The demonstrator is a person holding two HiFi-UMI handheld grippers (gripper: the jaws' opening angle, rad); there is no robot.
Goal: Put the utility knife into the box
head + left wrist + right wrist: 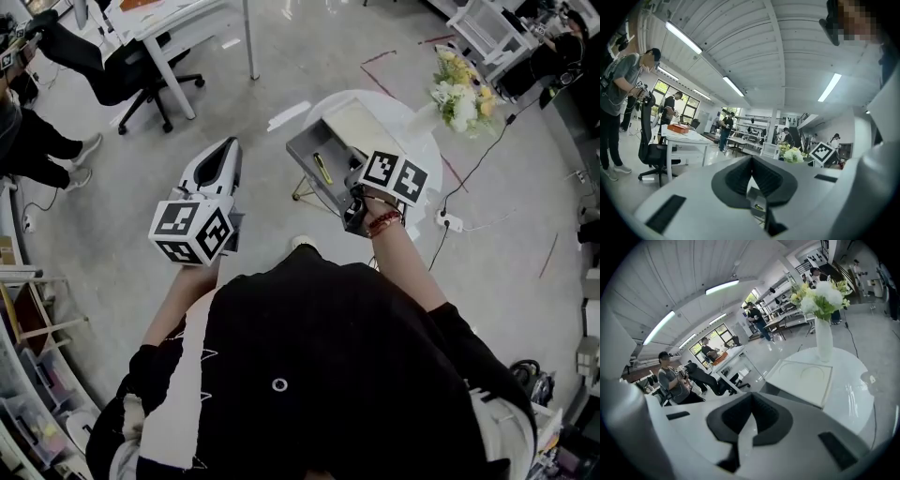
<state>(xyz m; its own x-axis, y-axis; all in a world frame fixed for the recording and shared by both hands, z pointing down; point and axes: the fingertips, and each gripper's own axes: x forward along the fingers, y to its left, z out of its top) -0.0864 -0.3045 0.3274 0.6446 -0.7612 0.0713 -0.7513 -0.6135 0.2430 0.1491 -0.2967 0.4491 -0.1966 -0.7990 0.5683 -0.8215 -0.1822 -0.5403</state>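
A yellow utility knife (322,168) lies inside the open grey box (302,150) on the round white table (427,141); the box's pale lid (359,125) rests beside it. My left gripper (226,150) hangs over the floor to the left of the table, shut and empty. Below its closed pads (740,176) in the left gripper view, a sliver of the box with the knife (759,206) shows. My right gripper (389,171) hovers over the table's near edge just right of the box, its tips hidden under its marker cube. In the right gripper view its pads (740,416) meet, holding nothing, facing the lid (801,376).
A vase of flowers (461,94) stands at the table's far right, behind the lid (824,336). A power strip (448,222) and cable lie on the floor to the right. A desk and office chair (141,80) with seated people stand at the far left.
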